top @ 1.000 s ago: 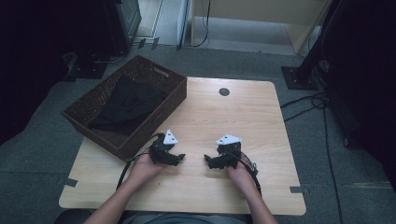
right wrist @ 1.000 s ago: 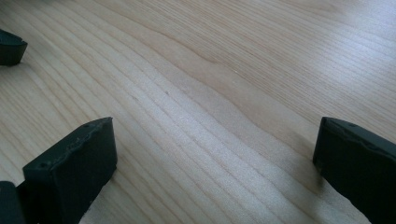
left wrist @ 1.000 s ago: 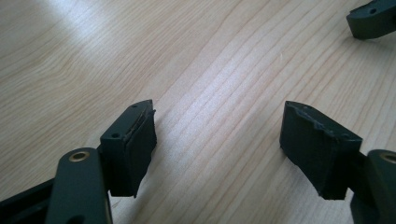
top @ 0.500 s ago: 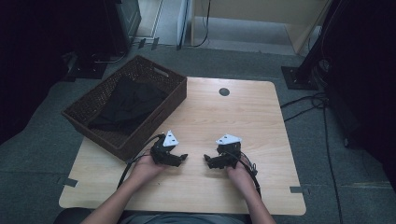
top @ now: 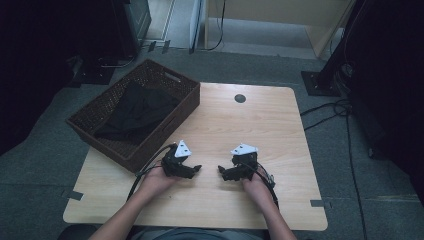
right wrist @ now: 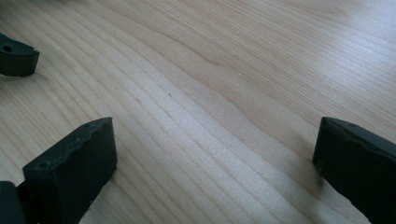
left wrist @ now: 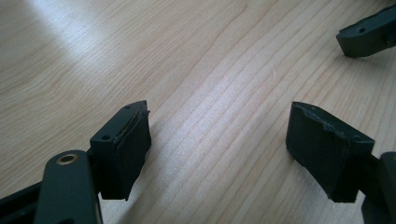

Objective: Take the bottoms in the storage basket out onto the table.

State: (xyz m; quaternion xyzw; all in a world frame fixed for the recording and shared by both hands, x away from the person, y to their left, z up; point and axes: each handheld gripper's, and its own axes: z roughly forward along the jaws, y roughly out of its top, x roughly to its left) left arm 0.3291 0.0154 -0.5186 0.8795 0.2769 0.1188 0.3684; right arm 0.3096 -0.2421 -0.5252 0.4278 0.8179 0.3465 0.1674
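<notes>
Left claw (top: pixel 196 168), right claw (top: pixel 221 171): we hold both wide and empty, low over the pale wooden worktop (top: pixel 260 125), tips near each other; we judge they could knock together. Brown woven wicker basket (top: pixel 186 102), left: holds crumpled black cloth (top: pixel 135 112), which may snag.

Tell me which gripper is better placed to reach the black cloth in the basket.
Left. The left gripper, jaws open and empty, sits nearest the wicker basket holding the black cloth; the right gripper, also open, lies farther across the table.
</notes>
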